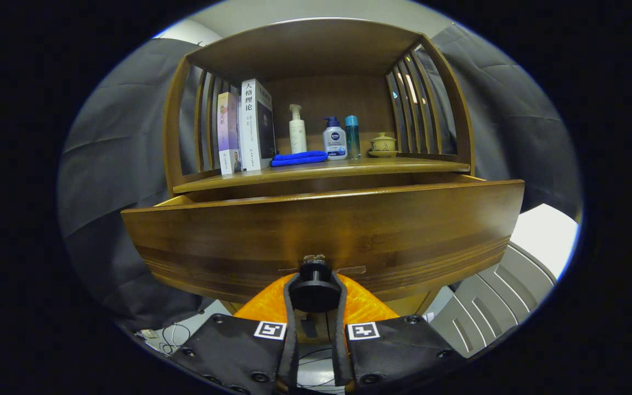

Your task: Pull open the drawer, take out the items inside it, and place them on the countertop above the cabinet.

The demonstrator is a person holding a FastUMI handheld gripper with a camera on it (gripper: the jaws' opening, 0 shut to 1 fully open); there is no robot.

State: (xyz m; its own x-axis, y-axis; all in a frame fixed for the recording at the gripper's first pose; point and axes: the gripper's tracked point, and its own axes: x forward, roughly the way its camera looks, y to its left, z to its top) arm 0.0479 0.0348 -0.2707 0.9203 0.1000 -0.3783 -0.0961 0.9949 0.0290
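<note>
Gripper [315, 293] fingers are clamped on the black knob [314, 289] of the drawer [321, 230], which sits partway out under the countertop [321, 167]. Biggest risk imo: that round knob slipping free if the pull goes crooked, or the drawer binding.

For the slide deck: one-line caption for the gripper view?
Hand-held gripper shut on the black knob of a partly opened wooden drawer, below a countertop holding books, bottles and a blue cloth.
</note>
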